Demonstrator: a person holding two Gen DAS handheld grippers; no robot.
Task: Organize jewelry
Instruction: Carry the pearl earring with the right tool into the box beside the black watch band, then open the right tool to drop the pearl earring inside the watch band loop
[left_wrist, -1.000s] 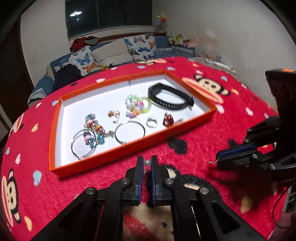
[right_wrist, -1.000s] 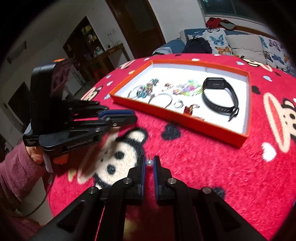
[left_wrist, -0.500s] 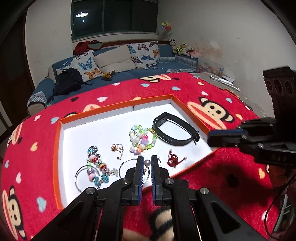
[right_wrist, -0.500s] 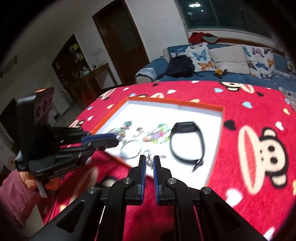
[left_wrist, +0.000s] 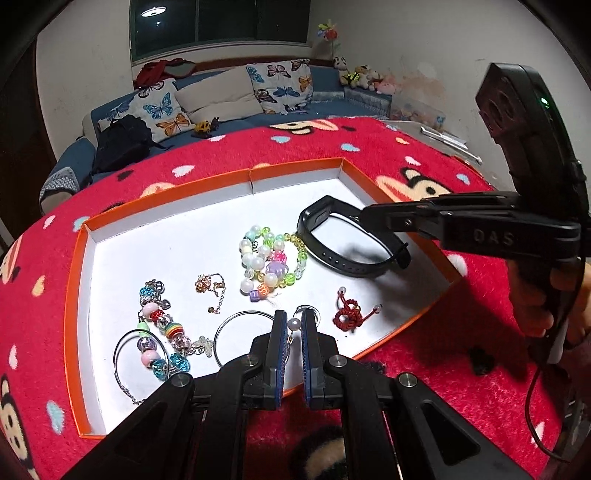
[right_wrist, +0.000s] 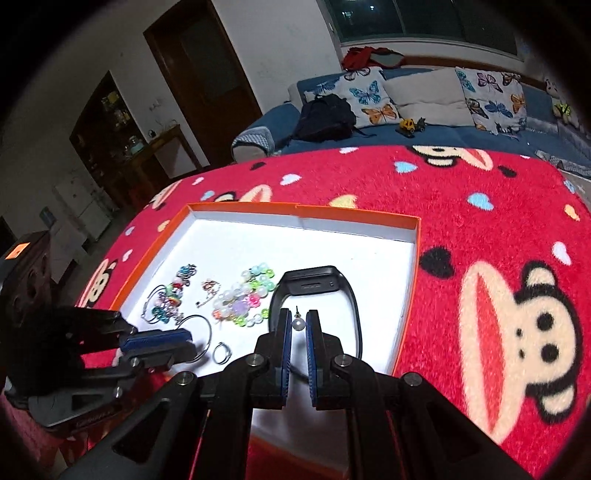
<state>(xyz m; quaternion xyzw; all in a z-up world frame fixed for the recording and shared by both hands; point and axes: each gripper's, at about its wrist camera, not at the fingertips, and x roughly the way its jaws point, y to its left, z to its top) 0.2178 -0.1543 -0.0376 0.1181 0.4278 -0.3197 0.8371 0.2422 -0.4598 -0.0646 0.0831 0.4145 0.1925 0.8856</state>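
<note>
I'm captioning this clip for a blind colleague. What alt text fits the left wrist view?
The left gripper pinches a pearl earring above the near edge of an orange tray holding bracelets, rings and a black wristband. The right gripper reaches in over the wristband.

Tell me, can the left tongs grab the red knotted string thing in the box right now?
Probably not yet. The left tongs are shut on a pearl earring. The red knotted cord lies uncovered just beside them in the orange tray.
</note>
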